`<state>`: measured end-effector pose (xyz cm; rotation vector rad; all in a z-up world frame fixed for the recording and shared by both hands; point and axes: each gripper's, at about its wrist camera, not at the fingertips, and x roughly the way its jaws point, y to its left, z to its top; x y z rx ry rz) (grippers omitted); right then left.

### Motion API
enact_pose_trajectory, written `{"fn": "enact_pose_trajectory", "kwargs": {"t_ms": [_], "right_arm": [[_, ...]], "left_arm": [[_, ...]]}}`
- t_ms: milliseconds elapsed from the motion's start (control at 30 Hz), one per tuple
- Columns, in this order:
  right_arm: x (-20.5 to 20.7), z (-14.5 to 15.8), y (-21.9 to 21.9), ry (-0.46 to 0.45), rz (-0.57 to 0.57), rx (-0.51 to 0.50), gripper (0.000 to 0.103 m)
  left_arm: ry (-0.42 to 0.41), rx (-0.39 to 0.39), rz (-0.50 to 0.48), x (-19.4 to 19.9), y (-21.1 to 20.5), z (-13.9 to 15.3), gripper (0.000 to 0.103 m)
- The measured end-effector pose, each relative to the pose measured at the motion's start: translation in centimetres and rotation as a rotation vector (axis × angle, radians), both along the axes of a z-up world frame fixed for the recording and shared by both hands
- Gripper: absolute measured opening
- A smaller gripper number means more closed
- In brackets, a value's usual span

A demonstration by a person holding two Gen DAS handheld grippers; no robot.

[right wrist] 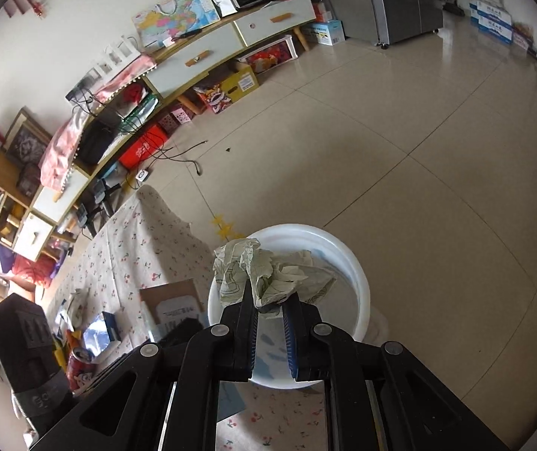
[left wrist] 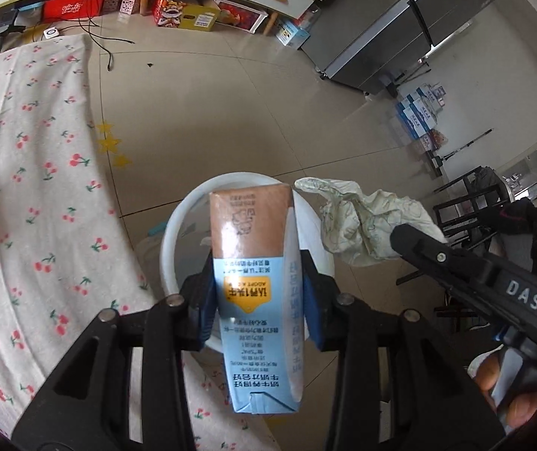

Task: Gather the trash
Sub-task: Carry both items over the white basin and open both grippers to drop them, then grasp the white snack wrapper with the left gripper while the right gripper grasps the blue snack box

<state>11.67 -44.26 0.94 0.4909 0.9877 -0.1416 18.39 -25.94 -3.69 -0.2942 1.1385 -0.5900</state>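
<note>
I am holding two pieces of trash over the white bin [right wrist: 347, 263], which is standing on the floor just beside the tabletop [left wrist: 35, 173] with its cherry-print cloth. My left claw [left wrist: 257, 293] is clamped on a milk carton [left wrist: 255, 282], its blue pads pressing the carton's two sides about halfway along, the brown end pointing forward and down at the bin's opening. I am gripping it mid-body, I think, so it does not swing or slip while tilted. My right claw [right wrist: 270, 306] is pinching a crumpled paper wad [right wrist: 264, 274] by its lower edge, jaws nearly together, so the bulk of the paper is hanging out ahead of the tips and above the bin's mouth. In the left wrist view the wad is sitting just to the right of the carton, apart from it, so neither should knock the other when let go. More litter, including a red can [right wrist: 79, 366] and a flat cardboard pack [right wrist: 172, 300], is waiting on the tabletop. Both items look ready to drop; the carton sits nearer the bin's close rim.
</note>
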Motion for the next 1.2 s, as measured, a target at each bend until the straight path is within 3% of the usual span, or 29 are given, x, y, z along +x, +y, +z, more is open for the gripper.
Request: {"fn": "enact_pose_trajectory", "kwargs": {"t_ms": [67, 133, 300, 433, 667, 833, 967, 1067, 1200], "right_arm": [[0.5, -0.2, -0.4, 0.004, 0.001, -0.003, 0.016], [0.9, -0.5, -0.8, 0.023, 0.000, 0.000, 0.021], [0.9, -0.4, -1.5, 0.020, -0.045, 0.014, 0.041], [0.8, 0.0, -1.4, 0.003, -0.059, 0.011, 0.044], [1.7, 0.3, 1.6, -0.006, 0.002, -0.016, 0.044], [3.4, 0.5, 6.3, -0.012, 0.115, -0.002, 0.045], [5.1, 0.1, 12.0, 0.009, 0.277, 0.030, 0.054], [5.8, -0.5, 15.8, 0.027, 0.366, 0.044, 0.057], [6.2, -2.1, 19.0, 0.080, 0.428, 0.126, 0.057]], "left_arm": [[0.020, 0.015, 0.002, 0.6, -0.6, -0.7, 0.048], [0.040, 0.001, 0.007, 0.5, -0.4, -0.8, 0.070], [0.007, 0.022, 0.012, -1.2, 1.8, 0.2, 0.071], [0.005, 0.047, 0.038, -2.4, 4.7, 1.0, 0.071], [-0.011, 0.170, 0.133, -3.4, 12.1, 2.3, 0.071], [-0.021, 0.254, 0.267, -3.3, 20.4, 3.5, 0.071], [-0.025, 0.293, 0.399, -2.4, 27.4, 4.4, 0.071], [-0.029, 0.333, 0.439, -1.7, 30.1, 4.5, 0.071], [-0.023, 0.367, 0.424, 0.2, 31.6, 3.8, 0.071]]}}
